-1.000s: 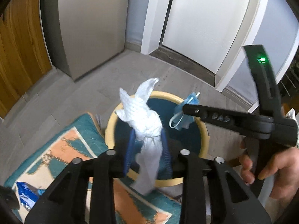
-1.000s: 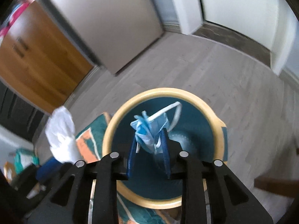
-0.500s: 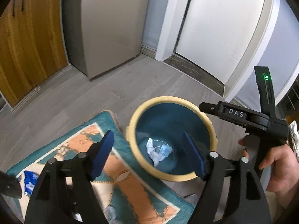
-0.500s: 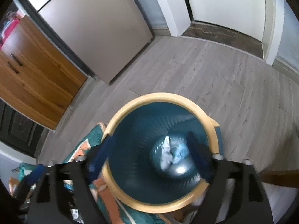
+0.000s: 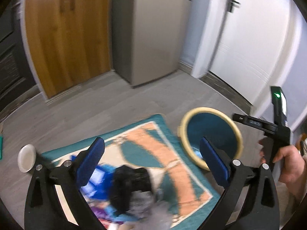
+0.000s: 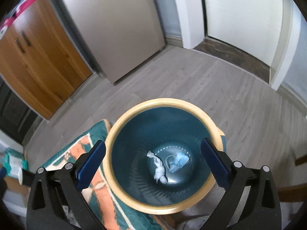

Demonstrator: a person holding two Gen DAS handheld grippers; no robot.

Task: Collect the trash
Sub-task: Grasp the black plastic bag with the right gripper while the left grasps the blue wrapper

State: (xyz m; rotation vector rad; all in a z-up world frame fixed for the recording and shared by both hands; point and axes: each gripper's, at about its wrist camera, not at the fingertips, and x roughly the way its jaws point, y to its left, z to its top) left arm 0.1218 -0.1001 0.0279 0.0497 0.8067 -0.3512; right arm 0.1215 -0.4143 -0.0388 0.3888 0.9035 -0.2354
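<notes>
Both loads gone from the tools since a sec ago: tissue [image 6: 158,167] & face mask [image 6: 177,162] now lie in the bin [image 6: 134,113].
Left tool [image 5: 151,164] has swung off the bin to over the rug [image 5: 153,145], jaws opening, nothing betw. them; blurred pile of trash [image 5: 132,189] on the rug under it, bin at 2 o'clock. Right tool [image 6: 153,165] hangs above the bin mouth, jaws opening wide, empty. Tissue at bin-floor centre, mask touching it at 3 o'clock. A hand [image 5: 287,164] grips the right tool's handle.
</notes>
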